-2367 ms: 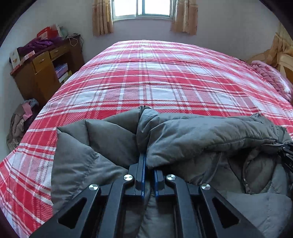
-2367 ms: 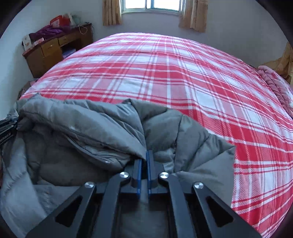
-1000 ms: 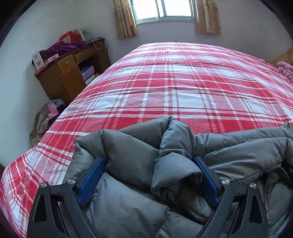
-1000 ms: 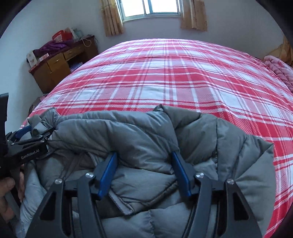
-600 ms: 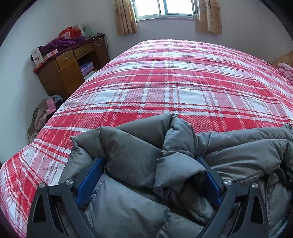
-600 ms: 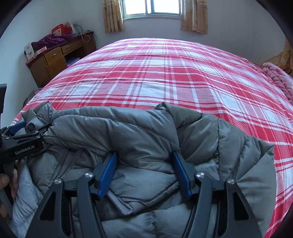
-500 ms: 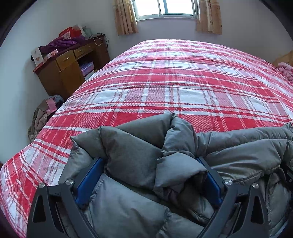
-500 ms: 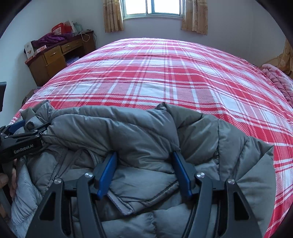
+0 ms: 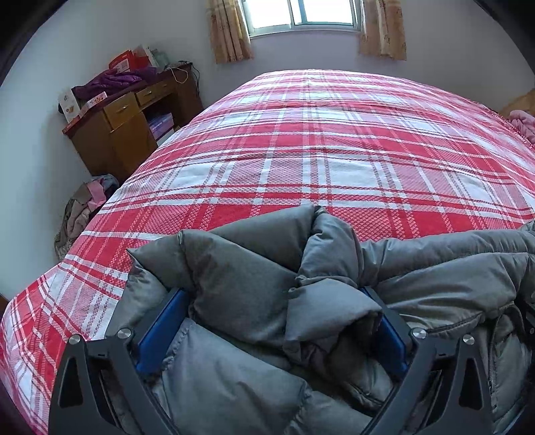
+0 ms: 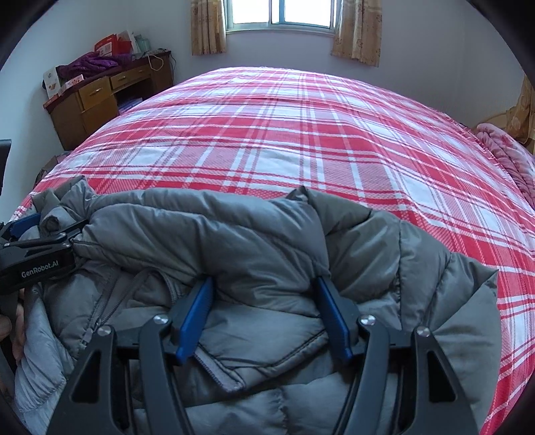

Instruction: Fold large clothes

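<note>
A grey puffer jacket [image 9: 240, 287] lies bunched at the near edge of a bed with a red plaid cover [image 9: 334, 140]. It also shows in the right wrist view [image 10: 234, 241]. My left gripper [image 9: 274, 301] is open, its blue pads spread wide with folds of the jacket bulging between them. My right gripper [image 10: 264, 291] is open too, jaws apart over a padded fold. The left gripper's body [image 10: 33, 257] shows at the left edge of the right wrist view, against the jacket's zip side.
A wooden desk [image 9: 123, 127] piled with boxes and purple clothes stands at the far left by the wall. A heap of clothes [image 9: 83, 207] lies on the floor beside the bed. A pink blanket [image 10: 505, 157] lies at the bed's right edge. A window [image 9: 304, 13] is behind.
Both grippers were shut on the jacket 2.4 s ago and have opened. Over the last second they hold nearly still, with the jacket resting on the bed.
</note>
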Action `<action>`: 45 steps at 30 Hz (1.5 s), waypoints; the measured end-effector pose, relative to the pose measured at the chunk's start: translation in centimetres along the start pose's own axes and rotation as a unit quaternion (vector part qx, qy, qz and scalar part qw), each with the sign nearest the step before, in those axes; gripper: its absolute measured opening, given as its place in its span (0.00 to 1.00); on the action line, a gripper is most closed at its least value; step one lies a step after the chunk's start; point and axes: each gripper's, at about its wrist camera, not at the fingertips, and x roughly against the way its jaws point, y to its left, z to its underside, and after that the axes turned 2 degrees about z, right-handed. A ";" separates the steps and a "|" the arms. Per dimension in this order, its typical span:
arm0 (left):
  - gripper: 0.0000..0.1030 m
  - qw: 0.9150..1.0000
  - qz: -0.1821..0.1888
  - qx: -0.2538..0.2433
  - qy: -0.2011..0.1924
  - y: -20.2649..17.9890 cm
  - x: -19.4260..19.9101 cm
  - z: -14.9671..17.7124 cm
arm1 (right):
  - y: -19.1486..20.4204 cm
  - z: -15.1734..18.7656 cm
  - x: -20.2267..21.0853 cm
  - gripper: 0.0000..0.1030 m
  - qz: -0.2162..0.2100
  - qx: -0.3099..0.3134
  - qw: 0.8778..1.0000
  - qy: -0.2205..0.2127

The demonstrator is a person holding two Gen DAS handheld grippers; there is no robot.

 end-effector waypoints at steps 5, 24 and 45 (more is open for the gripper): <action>0.98 1.000 -0.001 0.000 -0.001 0.0 0.0 0.0 | 0.0 0.0 0.0 0.65 0.001 0.001 1.000 0.001; 0.99 1.000 -0.002 0.000 0.000 -0.1 -0.1 -0.1 | 0.0 -0.1 -0.1 0.66 0.000 -0.001 1.000 0.002; 0.99 0.998 0.026 -0.061 -0.018 12.1 19.4 13.0 | -6.0 10.6 14.1 0.81 -0.001 -0.027 1.000 0.014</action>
